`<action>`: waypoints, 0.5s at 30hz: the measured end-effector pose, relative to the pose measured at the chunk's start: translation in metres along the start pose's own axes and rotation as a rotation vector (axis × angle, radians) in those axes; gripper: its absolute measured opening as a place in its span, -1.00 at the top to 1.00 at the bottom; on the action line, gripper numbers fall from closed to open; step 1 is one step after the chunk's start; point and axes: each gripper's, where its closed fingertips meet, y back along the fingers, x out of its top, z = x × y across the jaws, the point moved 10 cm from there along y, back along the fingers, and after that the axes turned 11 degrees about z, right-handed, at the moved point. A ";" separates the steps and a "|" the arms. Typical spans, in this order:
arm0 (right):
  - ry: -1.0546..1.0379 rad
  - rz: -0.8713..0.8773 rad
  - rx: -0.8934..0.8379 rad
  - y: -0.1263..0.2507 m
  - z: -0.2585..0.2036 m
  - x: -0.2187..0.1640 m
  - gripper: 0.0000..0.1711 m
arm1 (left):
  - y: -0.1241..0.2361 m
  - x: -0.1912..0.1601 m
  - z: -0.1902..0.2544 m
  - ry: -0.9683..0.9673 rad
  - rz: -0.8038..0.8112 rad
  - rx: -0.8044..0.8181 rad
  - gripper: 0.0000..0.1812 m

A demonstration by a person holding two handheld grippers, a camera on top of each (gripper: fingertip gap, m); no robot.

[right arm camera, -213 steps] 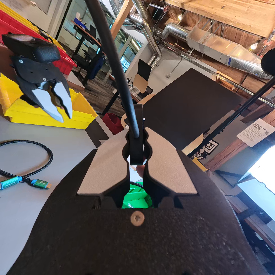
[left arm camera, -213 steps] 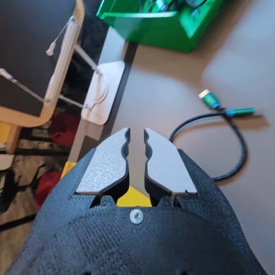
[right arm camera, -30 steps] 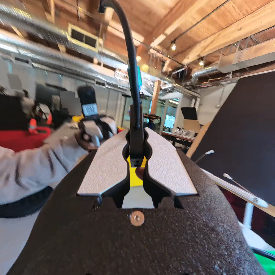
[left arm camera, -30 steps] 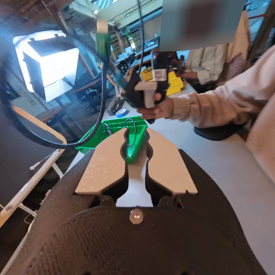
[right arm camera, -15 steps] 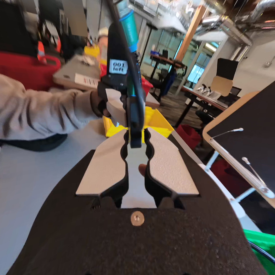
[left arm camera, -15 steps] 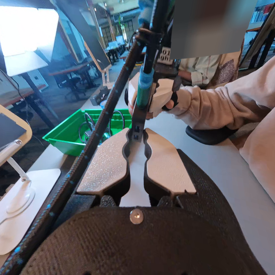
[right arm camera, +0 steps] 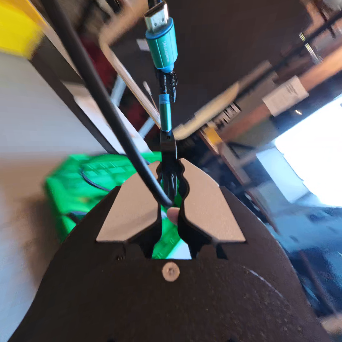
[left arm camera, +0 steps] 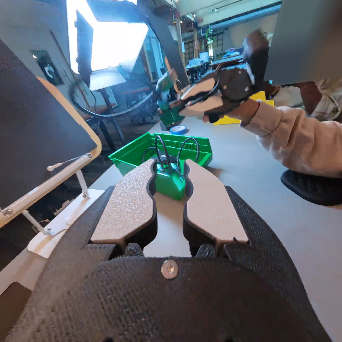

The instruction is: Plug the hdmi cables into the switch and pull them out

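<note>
My right gripper [right arm camera: 169,162] clamps the switch [right arm camera: 168,146], teal plug [right arm camera: 165,115] seated; left gripper [left arm camera: 169,162], jaws open and empty, pulls it next.

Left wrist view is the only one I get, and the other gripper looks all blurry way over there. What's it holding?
Observer: In the right wrist view, the right gripper is shut on a black switch, a thin bar that sticks out past the tips.
Operator: Is a cable plugged into it?
Observer: Yes, a slim teal plug sits in the switch's far end.
Operator: Is there another plug?
Observer: Yes, a bigger teal plug hangs in the air beyond it, with its metal tip bare and in nothing.
</note>
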 end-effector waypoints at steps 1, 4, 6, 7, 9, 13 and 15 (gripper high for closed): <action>0.084 -0.118 -0.057 -0.006 0.001 -0.018 0.83 | 0.003 0.001 -0.002 -0.013 0.005 0.018 0.71; 0.247 -0.561 0.018 -0.025 -0.014 -0.073 0.83 | 0.009 0.003 -0.007 -0.037 -0.006 0.052 0.71; 0.195 -0.585 0.061 -0.031 -0.022 -0.085 0.81 | 0.012 0.006 -0.009 -0.039 0.004 0.065 0.70; 0.147 -0.568 0.076 -0.031 -0.022 -0.083 0.76 | 0.014 0.007 -0.009 -0.032 0.008 0.069 0.70; 0.061 -0.530 0.124 -0.027 -0.017 -0.074 0.69 | 0.019 0.011 -0.013 -0.031 0.009 0.095 0.69; -0.127 -0.370 0.181 -0.011 -0.002 -0.052 0.60 | 0.033 0.012 -0.024 -0.077 -0.027 0.177 0.69; -0.202 -0.259 0.156 -0.004 0.007 -0.037 0.61 | 0.040 0.015 -0.028 -0.087 -0.035 0.204 0.69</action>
